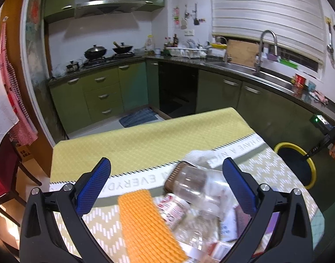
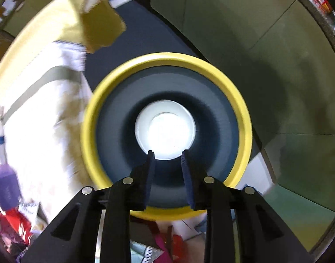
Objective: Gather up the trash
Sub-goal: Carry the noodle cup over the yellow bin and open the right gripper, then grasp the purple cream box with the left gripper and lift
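The right tongs (image 2: 167, 153) are held straight over the yellow-rimmed bin (image 2: 239, 100), jaws slightly parted, nothing gripped; a white cup (image 2: 165, 127) is seen below at the bottom. The left tongs (image 1: 167, 175) are spread wide above the trash pile (image 1: 196, 201) on the bench (image 1: 123, 144), untouched.

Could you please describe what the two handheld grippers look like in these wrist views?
The left gripper has black plastic arms with triangular cut-outs and round silver pivot pins; its fingers carry blue textured pads. The right gripper is the same build: black arms, silver pins, dark blue ridged pads. In the left view its black body shows a green light. No sleeve is visible.
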A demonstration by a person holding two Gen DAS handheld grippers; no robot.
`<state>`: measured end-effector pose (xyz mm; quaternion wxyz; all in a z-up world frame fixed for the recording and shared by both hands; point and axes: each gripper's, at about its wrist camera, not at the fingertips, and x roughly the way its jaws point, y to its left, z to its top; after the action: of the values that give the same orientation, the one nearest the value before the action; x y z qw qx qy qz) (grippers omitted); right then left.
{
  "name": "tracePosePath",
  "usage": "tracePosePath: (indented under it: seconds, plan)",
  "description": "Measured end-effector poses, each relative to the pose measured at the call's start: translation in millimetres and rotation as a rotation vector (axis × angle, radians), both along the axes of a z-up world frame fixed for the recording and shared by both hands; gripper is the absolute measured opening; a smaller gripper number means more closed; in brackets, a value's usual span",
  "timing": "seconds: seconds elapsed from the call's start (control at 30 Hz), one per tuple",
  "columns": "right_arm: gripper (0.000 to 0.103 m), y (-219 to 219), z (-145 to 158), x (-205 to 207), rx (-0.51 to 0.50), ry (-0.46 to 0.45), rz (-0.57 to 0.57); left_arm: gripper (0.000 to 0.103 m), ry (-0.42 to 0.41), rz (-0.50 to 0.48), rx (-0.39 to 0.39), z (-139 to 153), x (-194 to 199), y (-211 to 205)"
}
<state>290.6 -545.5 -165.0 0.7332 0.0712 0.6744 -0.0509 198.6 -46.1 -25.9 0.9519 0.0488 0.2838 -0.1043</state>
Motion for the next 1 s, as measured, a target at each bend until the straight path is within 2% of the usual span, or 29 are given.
tracePosePath:
  seconds: [0.07, 0.2, 0.37, 0.57, 0.87, 0.93, 1.0]
  plan:
    - [0.033, 9, 11, -15, 0.013, -0.05, 0.008, 0.097, 0.011, -0.033, -0.001, 5, -8, -9]
    - [0.033, 20, 32, -56, 0.052, -0.148, 0.014, 0.097, 0.026, -0.101, 0.01, 9, -33, -35]
    - [0.035, 32, 39, -90, 0.112, -0.23, 0.029, 0.097, 0.111, -0.184, 0.045, -11, -55, -72]
    - [0.035, 33, 50, -134, 0.127, -0.276, 0.046, 0.097, 0.191, -0.217, 0.086, -41, -64, -104]
    - [0.037, 37, 43, -152, 0.167, -0.294, 0.062, 0.097, 0.227, -0.214, 0.127, -63, -49, -124]
    - [0.037, 39, 42, -153, 0.176, -0.298, 0.068, 0.094, 0.238, -0.209, 0.135, -66, -47, -128]
    - [0.041, 35, 43, -156, 0.182, -0.303, 0.069, 0.084, 0.253, -0.208, 0.149, -70, -45, -131]
